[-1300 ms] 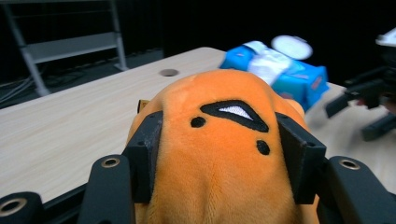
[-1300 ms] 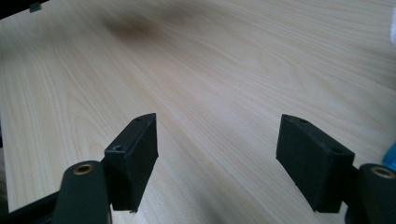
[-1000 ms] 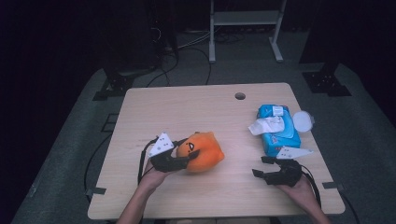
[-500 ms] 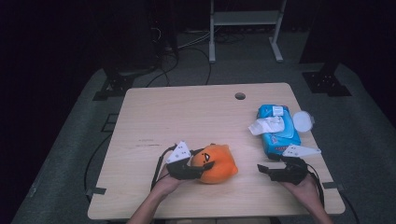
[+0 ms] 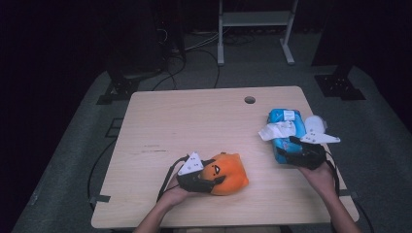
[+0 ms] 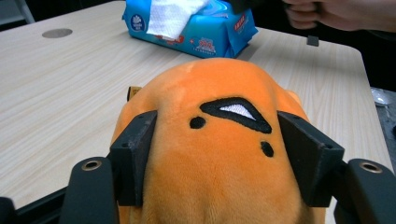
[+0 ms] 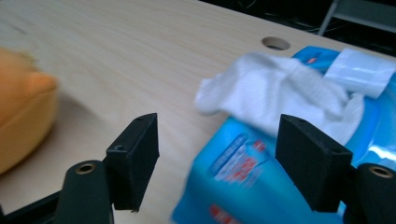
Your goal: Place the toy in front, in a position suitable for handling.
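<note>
1. The orange plush toy (image 5: 228,174) now rests on the table (image 5: 194,121), lower and nearer the person than before; the left gripper (image 6: 215,140) has just been opening, its jaws flanking the toy loosely, likely a release.
2. The right gripper (image 7: 219,154), jaws wide open and empty, has moved up to the blue wipes pack (image 7: 280,154), which lies between and just beyond its jaws.
3. The right gripper view reveals the white wipe (image 7: 275,93) sticking out of the pack.

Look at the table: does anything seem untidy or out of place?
One white wipe hangs crumpled out of the open blue wipe pack at the right, its flap folded back. The orange plush toy lies flat near the front edge.
</note>
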A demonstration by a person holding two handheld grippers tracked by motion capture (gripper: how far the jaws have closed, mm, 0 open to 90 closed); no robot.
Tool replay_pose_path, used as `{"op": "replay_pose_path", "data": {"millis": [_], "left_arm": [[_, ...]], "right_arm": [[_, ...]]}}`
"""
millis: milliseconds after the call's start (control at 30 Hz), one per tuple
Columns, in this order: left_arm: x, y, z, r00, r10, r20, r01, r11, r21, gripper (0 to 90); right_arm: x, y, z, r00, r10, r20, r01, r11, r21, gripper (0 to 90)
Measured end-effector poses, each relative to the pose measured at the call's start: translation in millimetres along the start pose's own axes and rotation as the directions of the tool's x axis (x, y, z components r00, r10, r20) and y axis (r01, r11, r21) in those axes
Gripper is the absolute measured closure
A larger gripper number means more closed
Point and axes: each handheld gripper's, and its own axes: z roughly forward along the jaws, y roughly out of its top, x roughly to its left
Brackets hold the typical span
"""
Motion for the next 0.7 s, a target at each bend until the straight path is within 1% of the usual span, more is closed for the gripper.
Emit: {"op": "replay_pose_path", "data": {"millis": [67,133,200,233,300,333,400,500,600,700], "left_arm": [[0.1,-0.5,-0.1,1.0000,-0.003,0.003,0.003,1.0000,0.001,32.1],[0.2,-0.5,-0.1,1.0000,-0.001,0.004,0.001,1.0000,0.001,31.6],[1.0,-1.1,0.4,0.9999,-0.007,0.012,0.007,1.0000,-0.001,31.0],[1.7,-1.4,0.4,0.9998,-0.008,0.017,0.008,1.0000,0.000,30.7],[2.9,-1.8,0.2,0.9997,-0.012,0.022,0.012,0.9999,0.000,30.3],[3.3,-2.0,0.1,0.9996,-0.014,0.025,0.014,0.9999,-0.001,30.2],[3.2,-2.4,0.1,0.9995,-0.019,0.026,0.019,0.9998,-0.002,30.0],[2.5,-2.3,-0.2,0.9997,-0.009,0.022,0.009,1.0000,0.003,29.6],[2.6,-2.5,-0.1,0.9997,-0.006,0.023,0.006,1.0000,0.001,29.4],[3.1,-3.0,0.0,0.9995,-0.012,0.028,0.012,0.9999,-0.002,29.3]], "right_arm": [[-7.3,4.5,8.2,0.9998,0.018,0.013,-0.018,1.000,0.001,28.9],[-12.0,8.8,13.6,0.9990,0.018,0.042,-0.018,1.000,0.001,29.0],[-18.0,13.9,19.5,0.9981,0.033,0.051,-0.033,0.999,-0.002,29.0],[-20.3,16.0,21.9,0.9978,0.031,0.059,-0.031,1.000,-0.001,29.0],[-24.2,18.9,27.8,0.9978,0.044,0.048,-0.045,0.999,0.004,30.0],[-24.7,19.8,31.3,0.9977,0.046,0.049,-0.047,0.999,0.015,30.5],[-25.4,20.4,37.8,0.9979,0.047,0.045,-0.049,0.998,0.043,34.0],[-26.7,20.1,42.7,0.9973,0.049,0.055,-0.053,0.997,0.061,41.7],[-29.1,20.1,42.3,0.9967,0.057,0.058,-0.060,0.996,0.058,48.5],[-33.3,18.9,40.0,0.9948,0.086,0.054,-0.089,0.994,0.057,55.1]]}}
